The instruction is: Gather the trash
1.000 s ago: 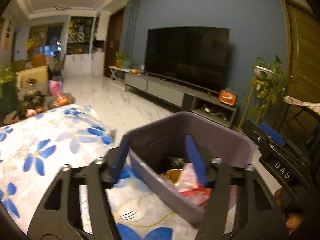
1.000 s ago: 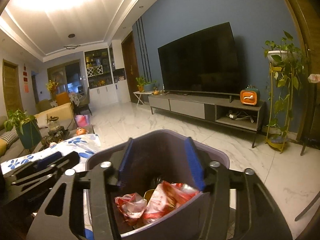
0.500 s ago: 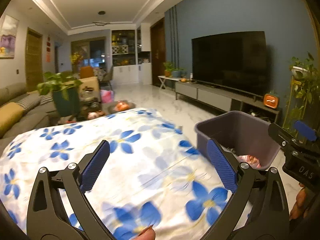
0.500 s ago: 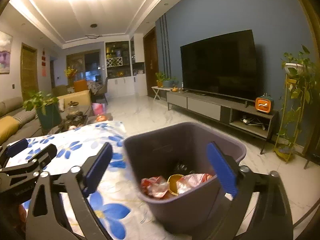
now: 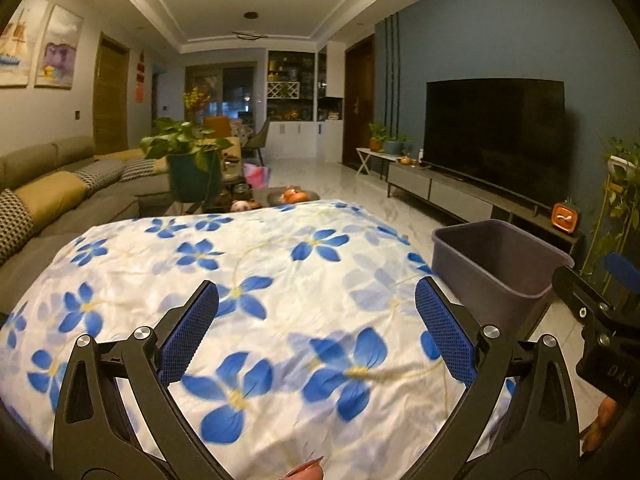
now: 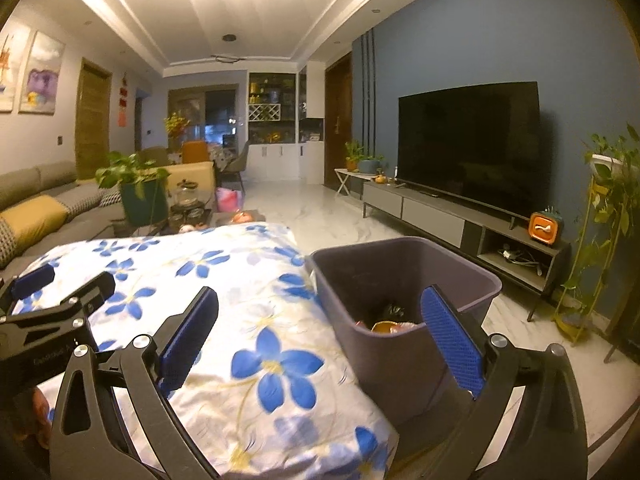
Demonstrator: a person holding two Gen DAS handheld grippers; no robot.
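Left wrist view first: the left gripper (image 5: 316, 336) hangs over the flowered cloth (image 5: 256, 280), fingers spread wide, nothing between them. The grey bin (image 5: 500, 264) sits at the cloth's right edge, just beside it. Right wrist view now: the right gripper (image 6: 320, 340) is spread just as wide and empty too, its right finger (image 6: 452, 340) in front of the bin's near wall. Down inside the bin lies the trash (image 6: 390, 322), red and gold wrappers bunched at the bottom. Beyond, the television (image 6: 468, 144) stands on its low cabinet (image 6: 432, 210), and a sofa (image 5: 52, 196) runs along the left.
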